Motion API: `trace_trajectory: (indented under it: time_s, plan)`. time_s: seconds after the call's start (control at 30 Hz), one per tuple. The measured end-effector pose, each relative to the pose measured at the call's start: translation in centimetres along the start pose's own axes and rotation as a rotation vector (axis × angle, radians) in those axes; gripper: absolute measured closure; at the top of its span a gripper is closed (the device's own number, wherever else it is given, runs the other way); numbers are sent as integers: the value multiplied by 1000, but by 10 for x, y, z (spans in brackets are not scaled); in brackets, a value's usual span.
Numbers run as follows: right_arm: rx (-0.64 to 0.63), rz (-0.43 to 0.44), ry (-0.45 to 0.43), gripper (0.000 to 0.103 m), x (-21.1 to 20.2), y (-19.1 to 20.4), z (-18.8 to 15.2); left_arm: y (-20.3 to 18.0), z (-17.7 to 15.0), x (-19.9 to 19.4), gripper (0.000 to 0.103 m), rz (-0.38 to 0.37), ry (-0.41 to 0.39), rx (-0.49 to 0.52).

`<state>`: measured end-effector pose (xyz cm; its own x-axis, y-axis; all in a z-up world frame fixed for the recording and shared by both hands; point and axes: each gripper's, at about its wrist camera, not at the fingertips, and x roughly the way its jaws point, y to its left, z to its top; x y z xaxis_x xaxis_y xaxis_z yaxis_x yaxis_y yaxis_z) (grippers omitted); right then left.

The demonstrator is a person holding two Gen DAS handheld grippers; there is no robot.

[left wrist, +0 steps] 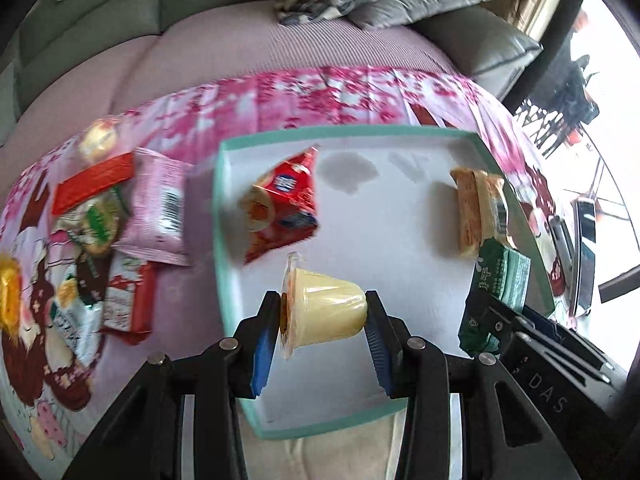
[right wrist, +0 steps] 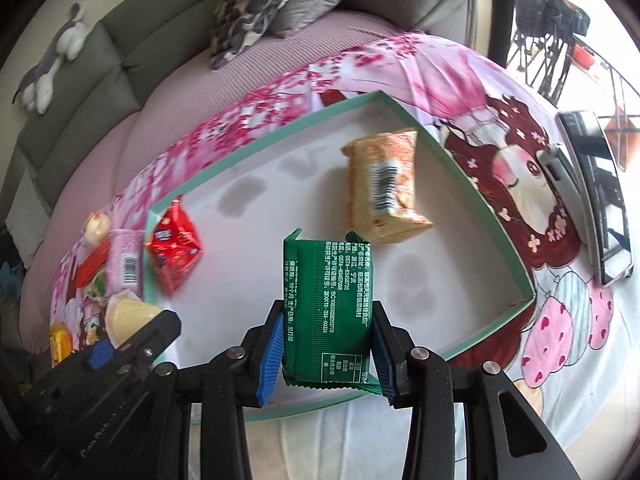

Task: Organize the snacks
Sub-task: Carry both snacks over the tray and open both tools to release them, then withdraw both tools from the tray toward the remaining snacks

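Tray (left wrist: pixel 224 240) below; fingers (left wrist: pixel 266 336) pinch cup (left wrist: pixel 328 308).

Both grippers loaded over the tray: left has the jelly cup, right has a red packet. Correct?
Not quite. The right gripper holds a green packet, as the right wrist view shows; the red packet already lies in the tray. The left gripper does hold the jelly cup.

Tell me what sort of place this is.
Probably a home living room. A grey sofa with cushions stands behind a surface draped in a pink cartoon cloth, where snacks are being sorted into a box. A plush toy lies on the sofa.
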<state>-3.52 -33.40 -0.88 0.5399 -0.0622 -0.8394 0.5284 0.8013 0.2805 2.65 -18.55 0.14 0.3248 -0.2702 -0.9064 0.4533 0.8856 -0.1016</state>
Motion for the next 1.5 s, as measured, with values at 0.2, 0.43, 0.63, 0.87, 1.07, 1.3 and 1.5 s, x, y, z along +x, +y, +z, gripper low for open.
trace_trajectory:
  time_s: [0.2,0.43,0.63,0.87,1.07,1.3,1.5]
  plan:
    - [12,-20,20,61,10,-9,-1,0,-7,17,59,-7,24,26]
    - [9,-34,34,60,15,-9,-4,6,-7,18,55,-22,19,17]
    - [8,-45,21,60,9,-8,-2,12,-4,4,42,-16,-18,14]
    - [-1,-70,21,50,5,-5,-3,19,0,-5,36,6,-14,2]
    - [-29,-91,15,27,5,1,-5,33,1,-12,15,130,-21,-8]
    - [-56,-95,2,15,3,10,-10,59,1,-16,13,205,-27,-48]
    - [-75,-100,-6,0,1,17,-14,72,3,-17,11,243,-34,-41]
